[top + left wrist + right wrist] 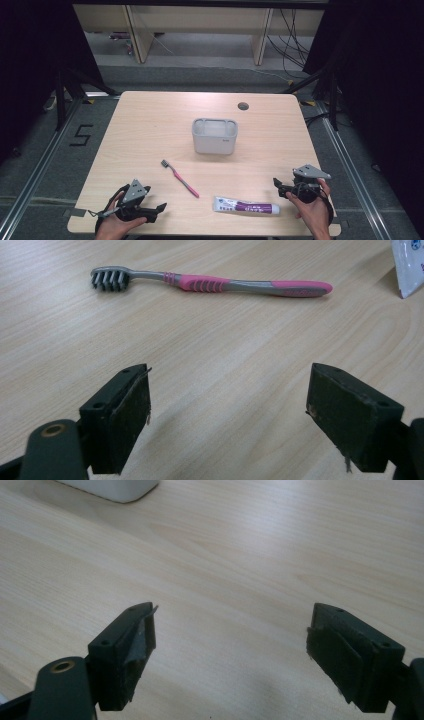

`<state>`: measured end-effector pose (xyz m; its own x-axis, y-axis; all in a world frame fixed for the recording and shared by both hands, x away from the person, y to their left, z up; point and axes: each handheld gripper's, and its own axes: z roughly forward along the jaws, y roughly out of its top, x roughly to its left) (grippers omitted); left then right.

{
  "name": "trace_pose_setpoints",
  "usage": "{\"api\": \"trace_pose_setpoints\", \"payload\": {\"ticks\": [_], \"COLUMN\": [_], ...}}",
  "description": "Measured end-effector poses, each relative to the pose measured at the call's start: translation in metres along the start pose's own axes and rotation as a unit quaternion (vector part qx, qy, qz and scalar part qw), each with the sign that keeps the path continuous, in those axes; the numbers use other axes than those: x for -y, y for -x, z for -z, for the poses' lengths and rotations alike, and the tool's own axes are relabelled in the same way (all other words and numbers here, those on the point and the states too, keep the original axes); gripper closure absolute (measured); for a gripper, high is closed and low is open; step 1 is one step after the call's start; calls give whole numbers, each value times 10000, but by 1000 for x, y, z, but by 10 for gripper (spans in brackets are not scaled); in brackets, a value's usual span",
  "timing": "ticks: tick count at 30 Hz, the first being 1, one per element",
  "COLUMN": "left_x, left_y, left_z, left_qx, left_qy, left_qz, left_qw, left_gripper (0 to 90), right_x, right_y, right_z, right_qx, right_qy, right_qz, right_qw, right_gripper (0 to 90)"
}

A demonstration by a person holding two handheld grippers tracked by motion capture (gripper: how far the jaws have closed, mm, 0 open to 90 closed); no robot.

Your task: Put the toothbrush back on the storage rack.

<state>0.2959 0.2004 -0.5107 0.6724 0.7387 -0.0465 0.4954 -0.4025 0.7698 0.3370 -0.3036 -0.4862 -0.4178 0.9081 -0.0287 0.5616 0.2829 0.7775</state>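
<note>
Wood grain, pale and matte, covers the table in the high view, with a small round cable hole near its far edge. Around it lie grey floor, dark curtains at both sides, a taped "5" on the floor to the left, and pale furniture legs with loose cables at the back. The left gripper sits at the near left corner, jaws spread wide with nothing between them. The right gripper sits at the near right edge, also wide and empty. Between the two lie a toothbrush, nearer the left gripper, and a toothpaste tube, nearer the right one. A white holder stands well beyond both, mid-table.

In the left gripper view, the left gripper hangs just over bare wood, jaws far apart. The toothbrush lies crosswise ahead of them, apart from the pads, bristles to the left. A corner of the toothpaste tube shows at the upper right.

In the right gripper view, the right gripper is likewise wide open above bare wood. The holder has its rounded base ahead and to the left of the jaws.
</note>
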Motion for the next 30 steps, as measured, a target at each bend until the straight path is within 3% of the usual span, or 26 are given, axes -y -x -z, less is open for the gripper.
{"api": "trace_pose_setpoints", "payload": {"ticks": [3, 9, 12, 18, 23, 30], "left_x": [0, 0, 0, -1, -2, -8], "left_y": [0, 2, 1, 2, 3, 5], "left_z": [1, -1, 0, -1, -2, -5], "left_qx": [-7, -13, -9, -21, -11, 16], "left_qy": [3, 89, -1, 21, -8, 130], "left_qz": [10, 71, -22, 34, -37, 9], "left_qw": [10000, 9999, 10000, 10000, 10000, 9999], "left_gripper": [172, 172, 179, 179, 179, 186], "right_x": [0, 1, 1, -1, 0, 0], "right_y": [0, 1, 1, -1, 0, 1], "right_z": [-2, -1, -2, -1, -1, -1], "right_qx": [33, 59, 35, 29, 19, 27], "right_qy": [14, 13, -25, 139, 199, 228], "right_qz": [42, -94, -63, -87, -108, -84], "right_qw": [10000, 9999, 10000, 9999, 9997, 9997], "right_gripper": [216, 229, 237, 253, 255, 256]}}
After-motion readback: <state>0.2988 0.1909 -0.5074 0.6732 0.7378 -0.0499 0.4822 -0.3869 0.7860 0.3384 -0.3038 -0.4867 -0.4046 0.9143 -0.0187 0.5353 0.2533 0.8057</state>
